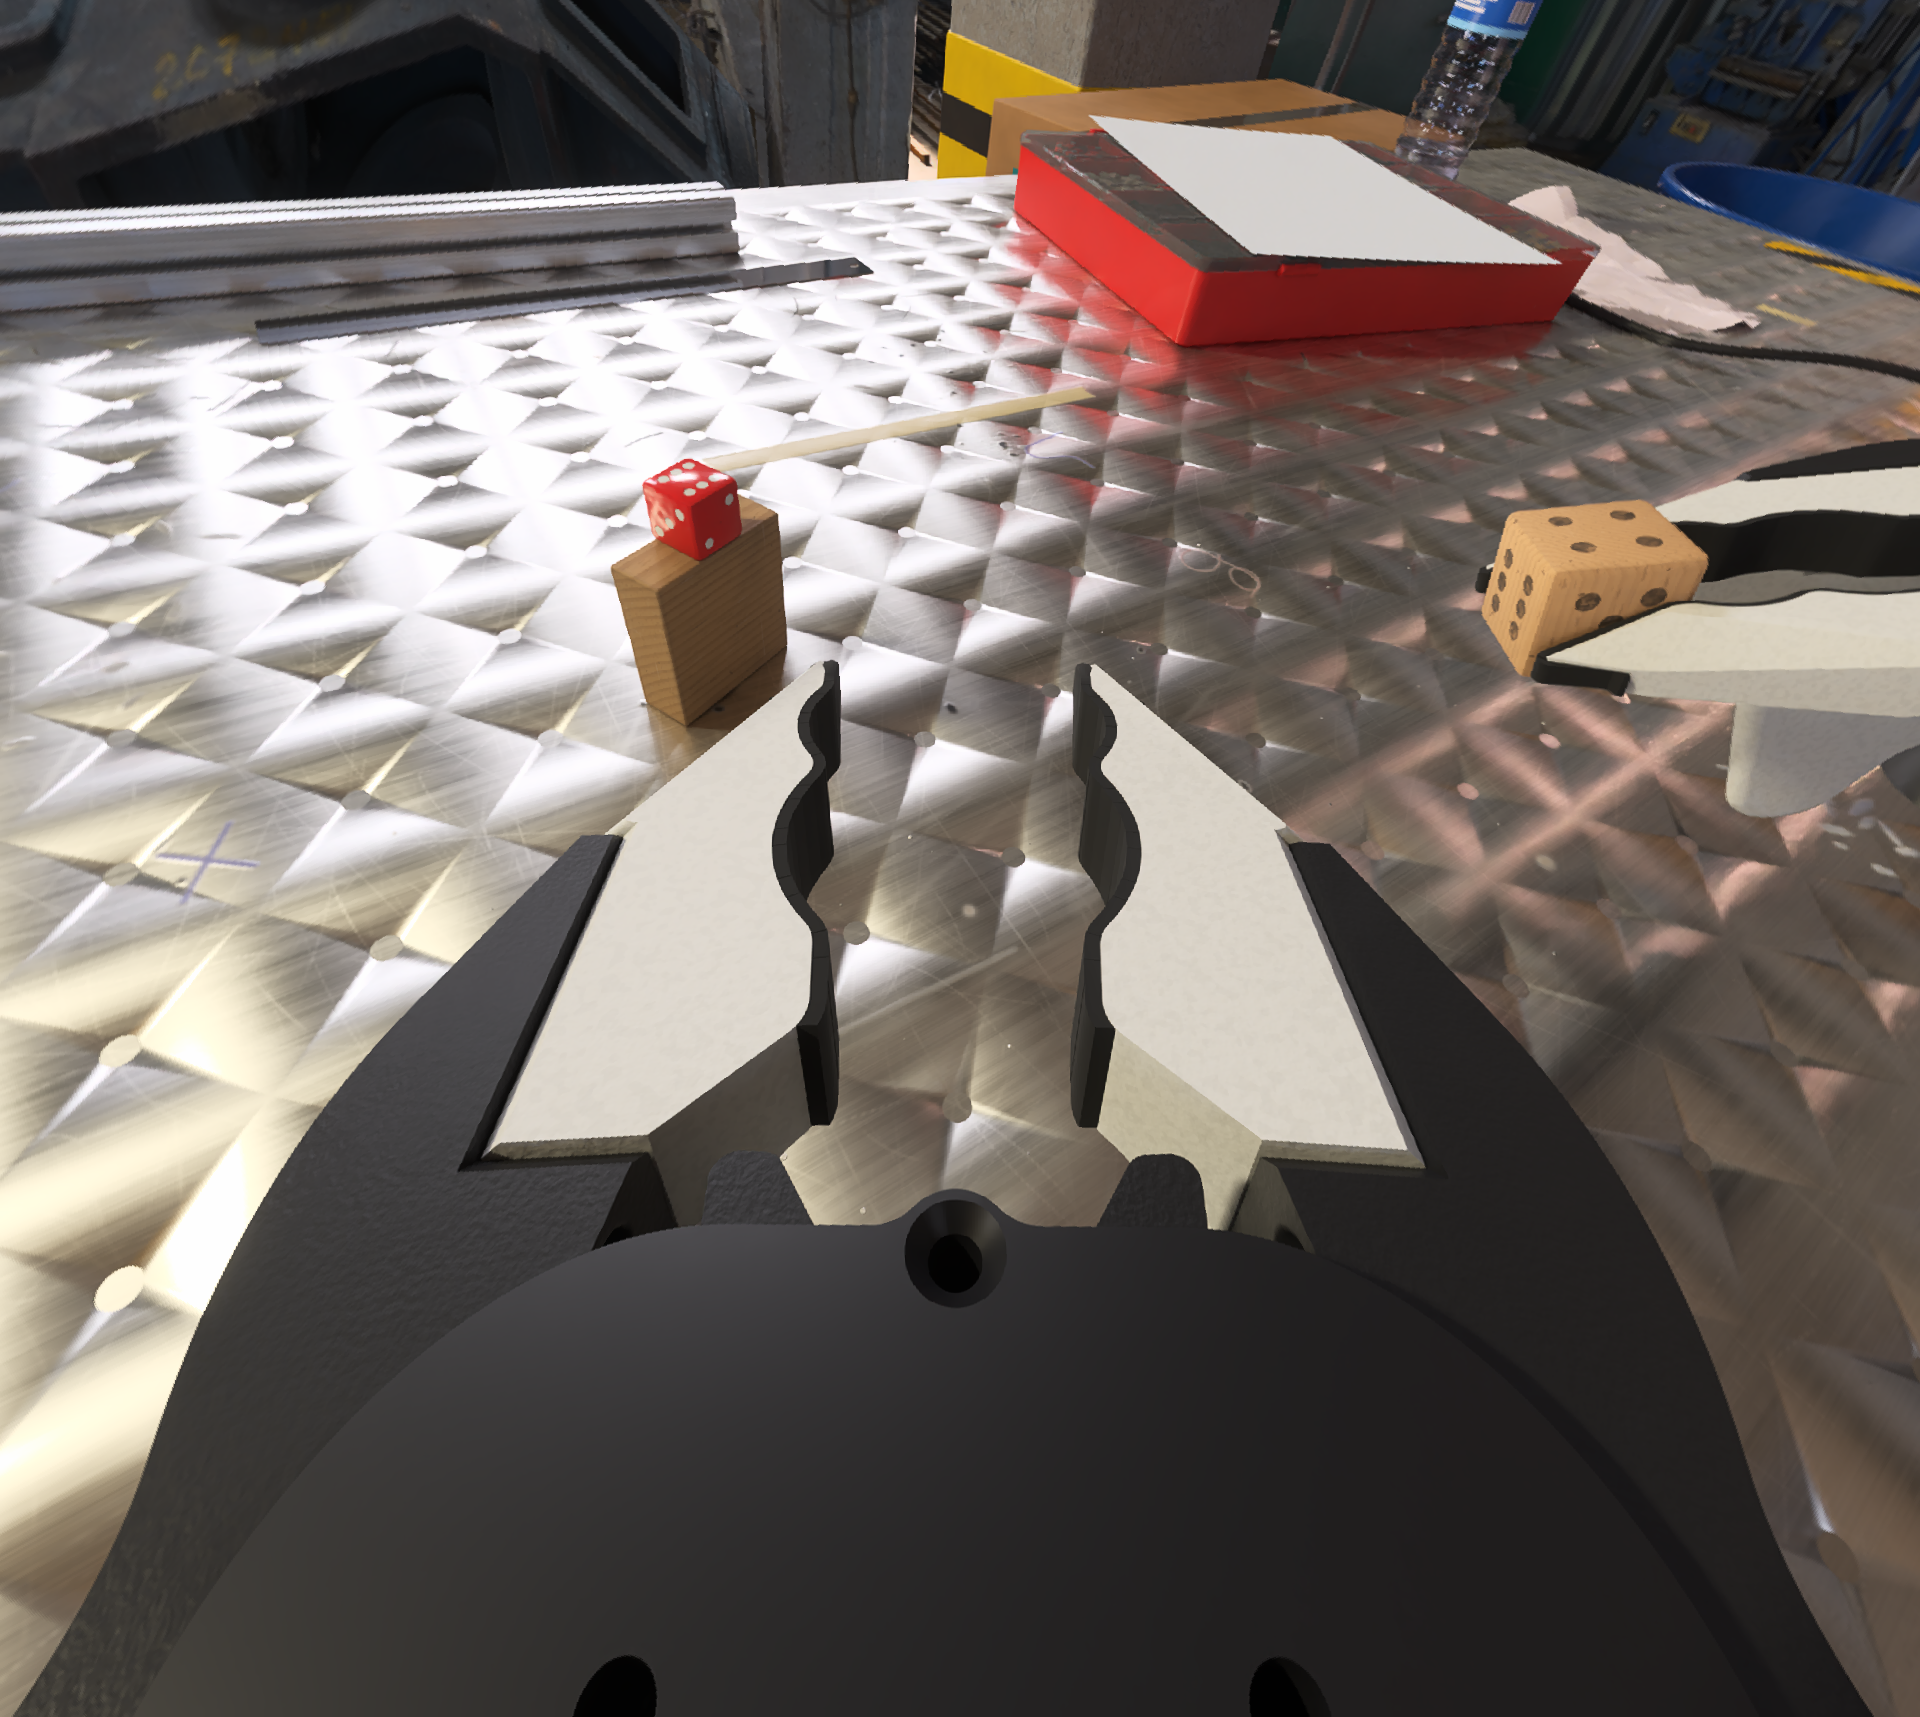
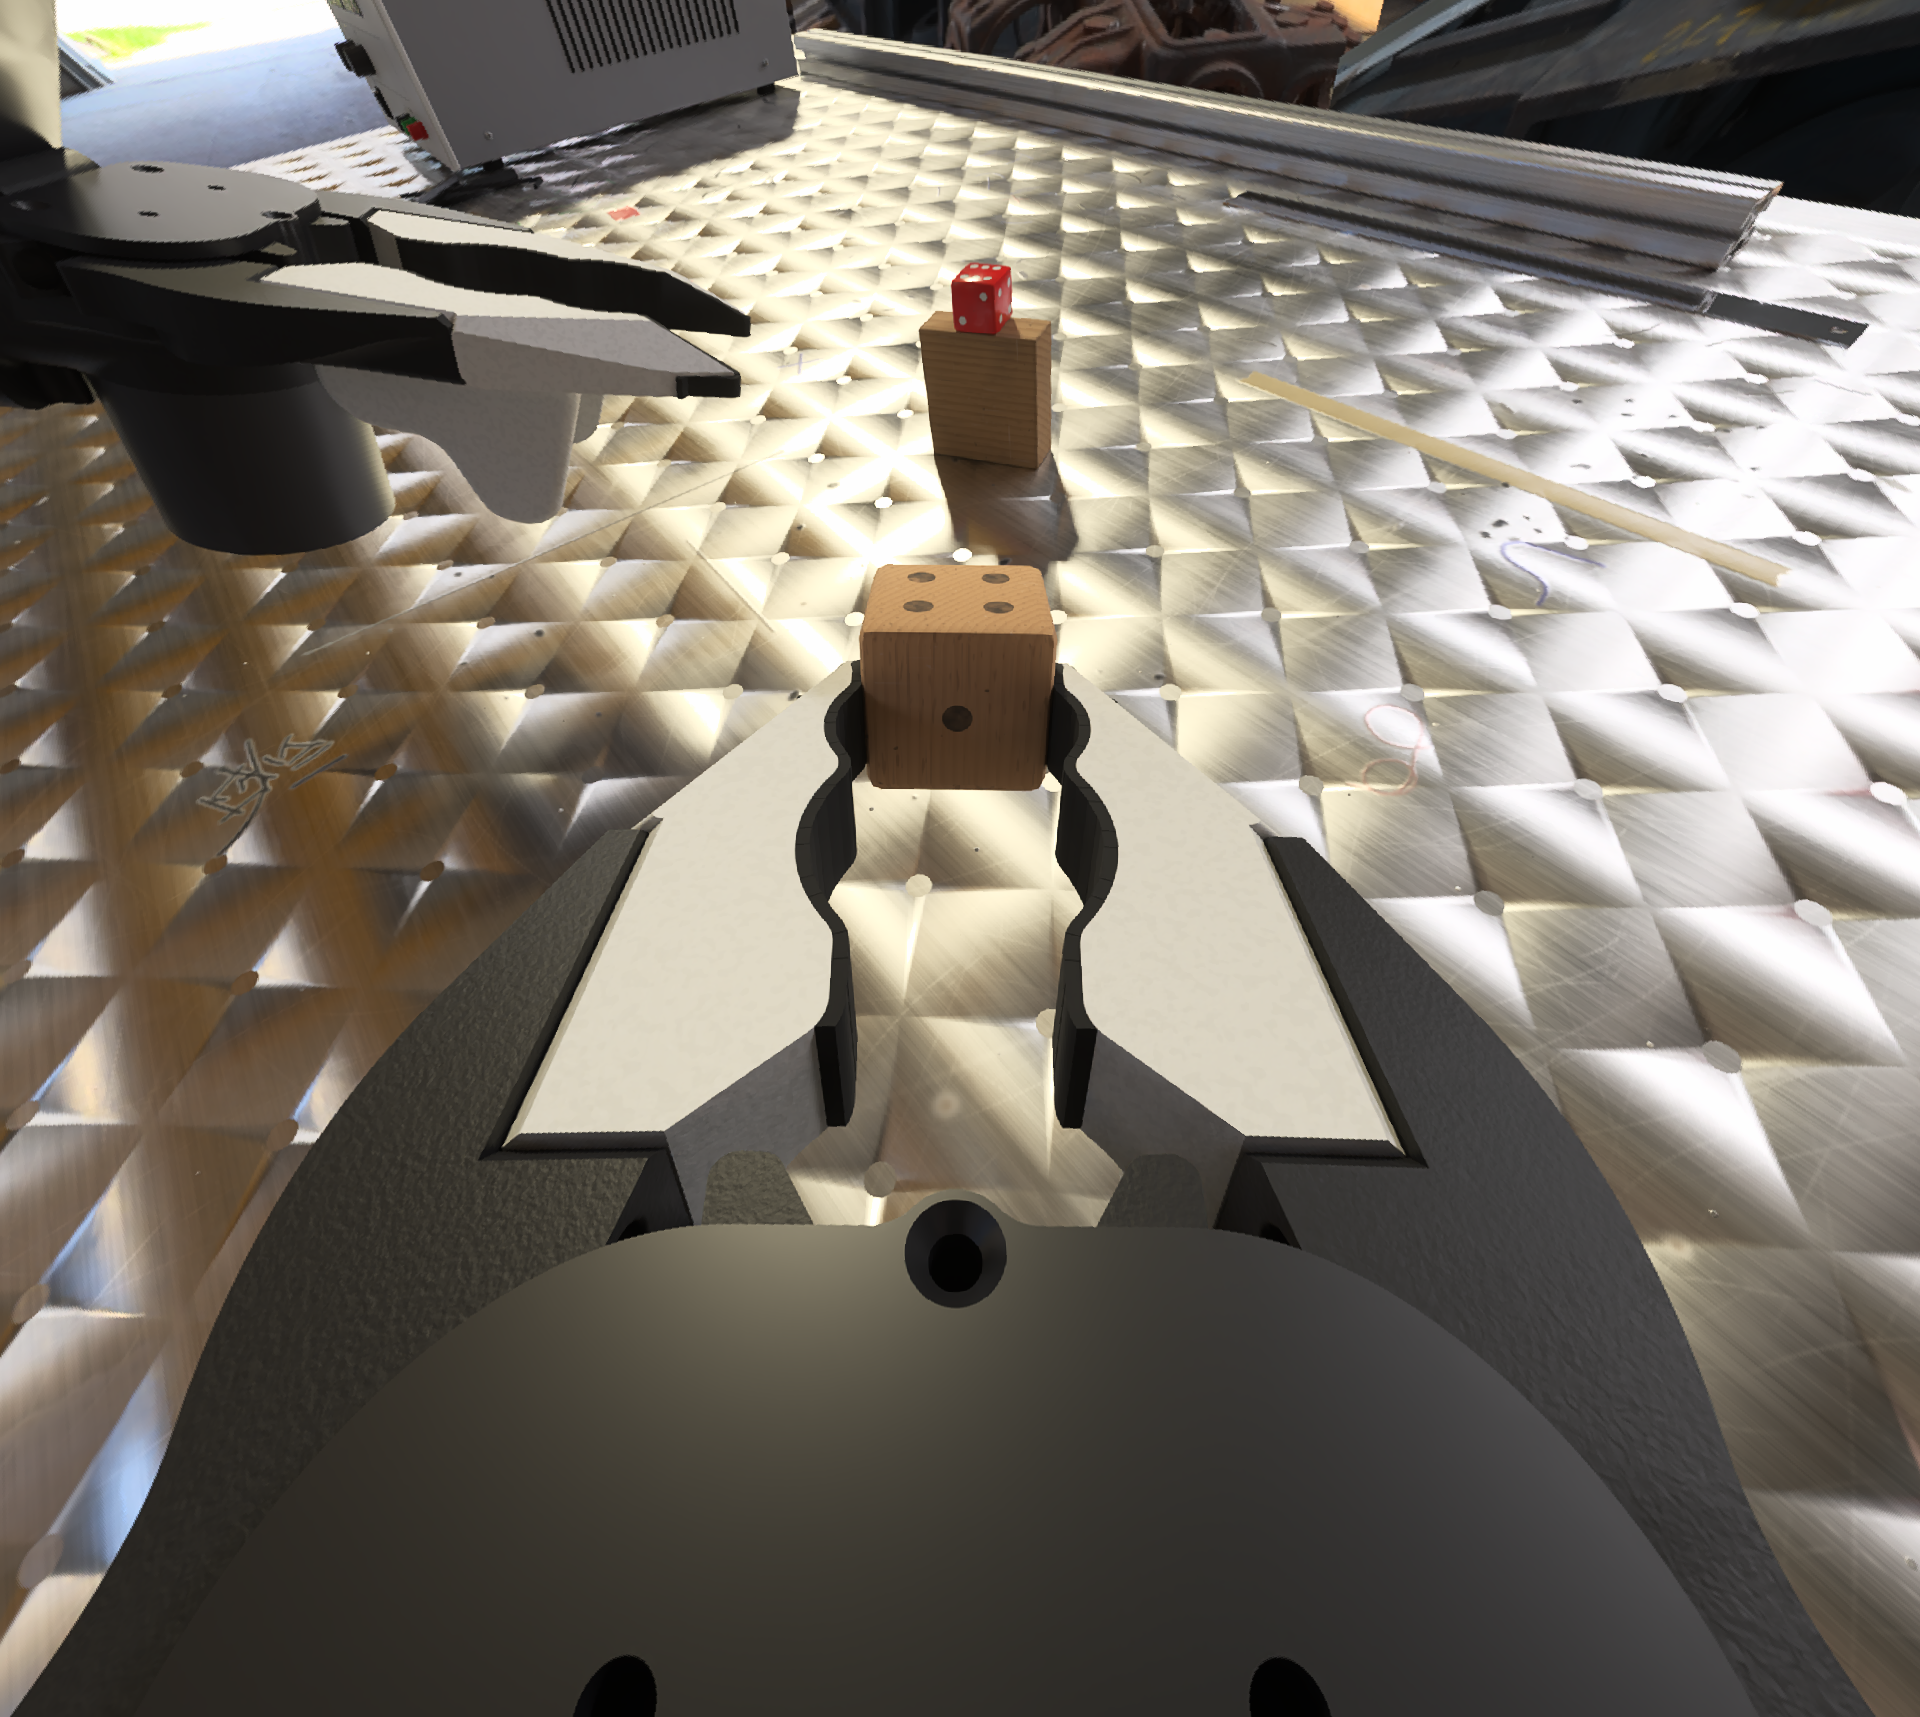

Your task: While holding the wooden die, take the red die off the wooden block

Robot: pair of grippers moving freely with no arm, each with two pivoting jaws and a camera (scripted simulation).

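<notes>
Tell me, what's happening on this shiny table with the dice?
The right claw is shut on a wooden die, held above the metal table. The left claw is open and empty, near a wooden block that stands upright. A small red die sits on top of that block, not yet taken off.

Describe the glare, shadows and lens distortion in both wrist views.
Left wrist view: strong glare flares off the patterned metal table, a red box reflects pink onto it, and straight rails bow near the wide-angle edges. Right wrist view: bright light comes from the upper left, the wooden block casts its shadow toward the camera, and the wooden die stays sharp. No blur shows in either view.
</notes>
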